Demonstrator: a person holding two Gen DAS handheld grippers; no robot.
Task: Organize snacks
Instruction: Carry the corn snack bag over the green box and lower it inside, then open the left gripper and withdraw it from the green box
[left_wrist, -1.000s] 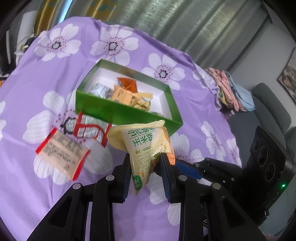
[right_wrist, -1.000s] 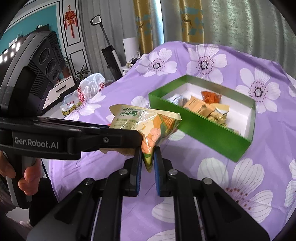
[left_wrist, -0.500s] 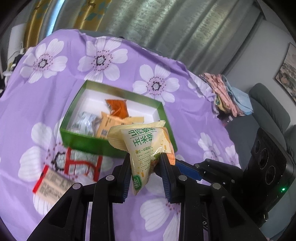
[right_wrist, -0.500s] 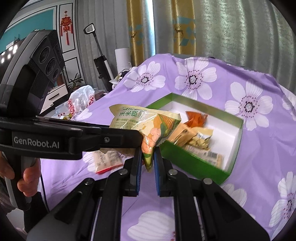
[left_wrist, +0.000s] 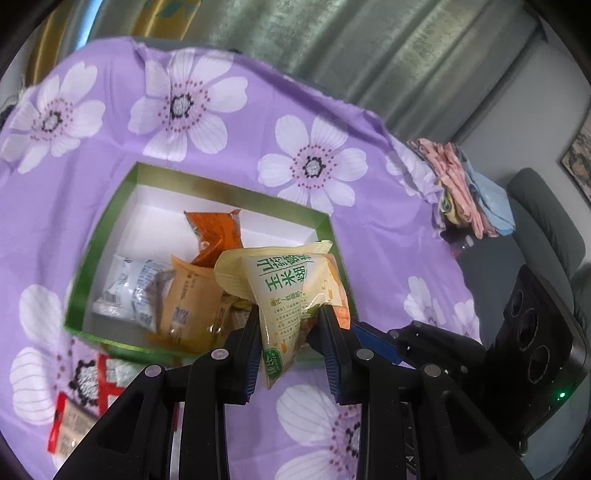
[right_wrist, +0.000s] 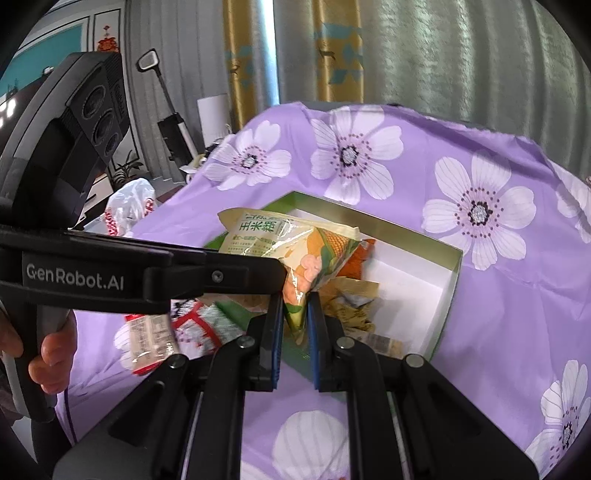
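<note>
- The purple flowered cloth (left_wrist: 369, 229) covers the whole table, and on it sits the green box (left_wrist: 107, 258), white inside, which holds an orange packet (left_wrist: 218, 232), a silver-white packet (left_wrist: 129, 291) and a tan packet (left_wrist: 184, 299).
- The yellow corn snack bag (left_wrist: 284, 291) hangs in the air over the near right corner of the box, carried between both tools.
- The left gripper (left_wrist: 290, 347) has its jaws pressed in on the lower tail of the bag, pinching it from both sides.
- The right gripper (right_wrist: 295, 321) is nearly closed, squeezing the bag's pointed bottom corner between its blue pads.
- In the right wrist view the left tool reaches in from the left as a long black bar across the frame, and it hides part of the box's near wall; a hand (right_wrist: 48, 350) grips its handle at the lower left.
- Both tools point downward at a slant toward the box.
- Outside the box, just beside its near wall, two red-edged packets (right_wrist: 173, 328) lie flat on the cloth.
- Folded clothes (left_wrist: 465, 192) are piled beyond the table's far right edge.
</note>
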